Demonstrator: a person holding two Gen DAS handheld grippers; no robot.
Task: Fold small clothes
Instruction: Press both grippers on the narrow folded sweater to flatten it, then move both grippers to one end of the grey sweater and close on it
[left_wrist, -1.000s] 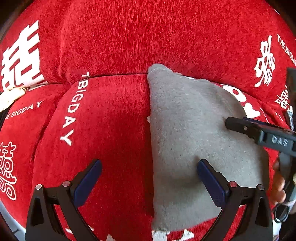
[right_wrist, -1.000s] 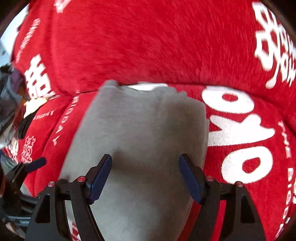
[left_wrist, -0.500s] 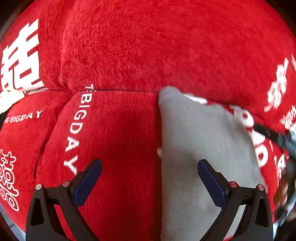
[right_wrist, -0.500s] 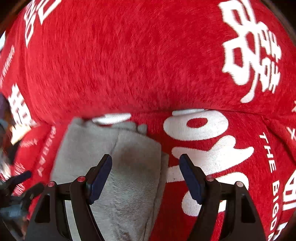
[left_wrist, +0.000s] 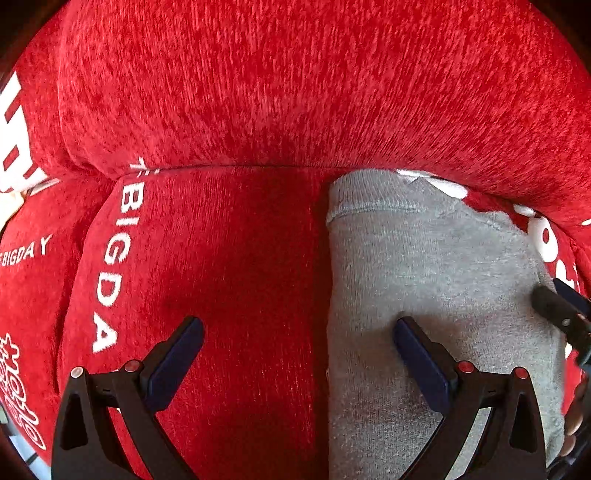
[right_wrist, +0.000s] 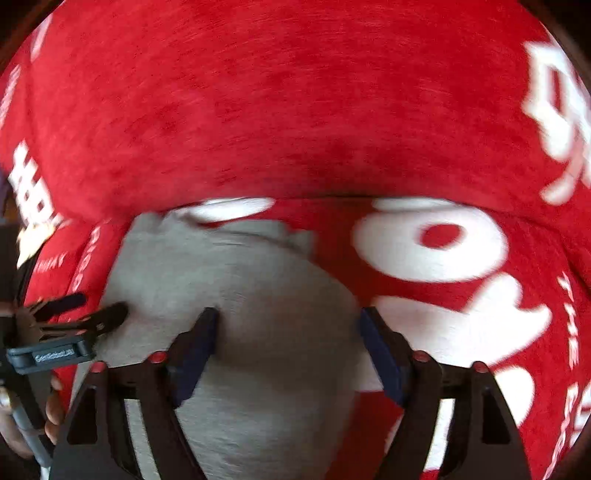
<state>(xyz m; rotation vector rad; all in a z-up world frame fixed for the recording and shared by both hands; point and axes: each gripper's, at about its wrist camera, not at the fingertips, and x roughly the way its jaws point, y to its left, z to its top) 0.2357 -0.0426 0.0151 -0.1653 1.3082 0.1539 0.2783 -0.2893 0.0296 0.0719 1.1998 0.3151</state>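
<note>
Two black two-finger grippers hung over the soft grey knitted garment (left_wrist: 424, 280). The left gripper (left_wrist: 297, 334) gaped empty astride its left edge; the right gripper (right_wrist: 288, 326) was opening, unclamped. Light and limp, the garment lay on the red plush printed sofa cover (left_wrist: 229, 258), best pinched at a hemmed edge; nothing blocked it.

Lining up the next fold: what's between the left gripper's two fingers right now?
In the left wrist view, the left gripper straddles the left edge of the grey garment; bare red sofa cover fills the rest.
</note>
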